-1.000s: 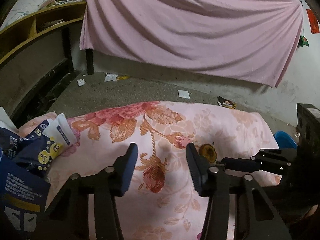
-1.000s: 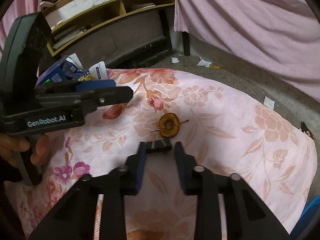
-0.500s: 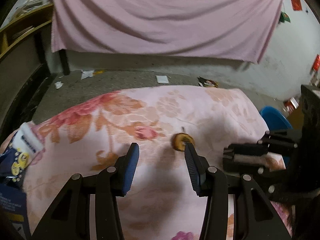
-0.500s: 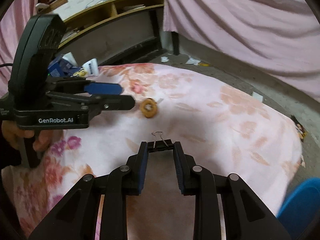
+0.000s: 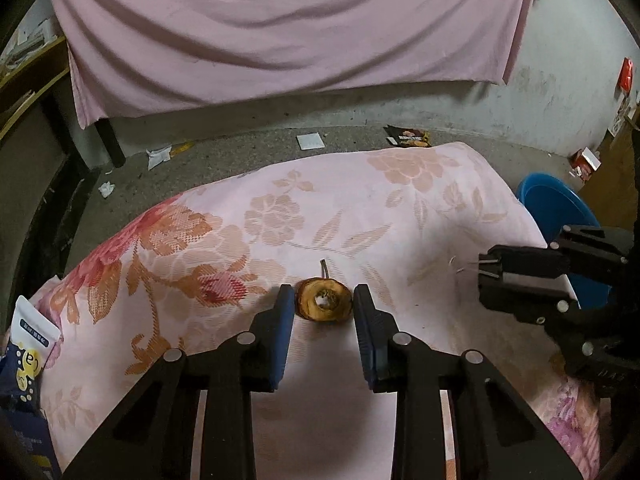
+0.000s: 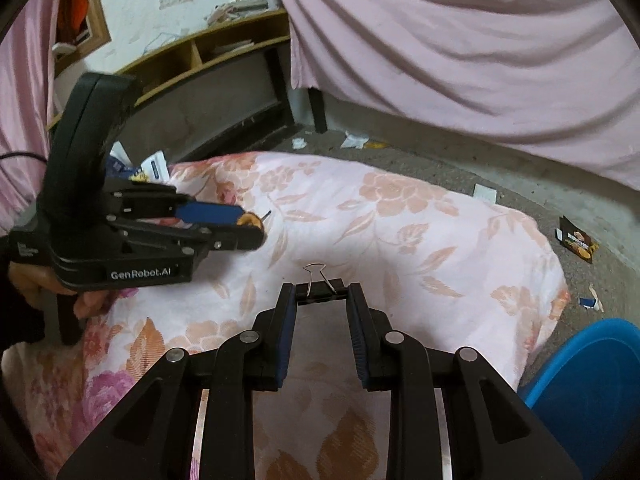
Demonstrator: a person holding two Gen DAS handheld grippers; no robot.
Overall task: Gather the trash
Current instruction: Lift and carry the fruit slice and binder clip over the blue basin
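A brown dried fruit slice point(image 5: 323, 305) with a stem lies on the floral pink cloth point(image 5: 360, 208). My left gripper point(image 5: 323, 310) is open with its jaws on either side of the slice, close to it; whether they touch it is unclear. The slice also shows in the right wrist view point(image 6: 251, 221) at the left gripper's point(image 6: 244, 226) tips. My right gripper point(image 6: 320, 300) is shut on a black binder clip point(image 6: 319, 292) and holds it above the cloth. The right gripper point(image 5: 490, 276) shows at the right of the left wrist view.
A blue bin point(image 5: 560, 216) stands off the table's right edge and shows in the right wrist view point(image 6: 588, 364). Snack packets point(image 5: 28, 356) lie at the table's left end. Paper scraps point(image 5: 158, 156) and a wrapper point(image 5: 408, 136) litter the floor. A pink curtain point(image 5: 280, 28) hangs behind.
My left gripper has moved right and forward to straddle the fruit slice, its jaws narrower. My right gripper closed on the binder clip, lifted it and swung right toward the blue bin.
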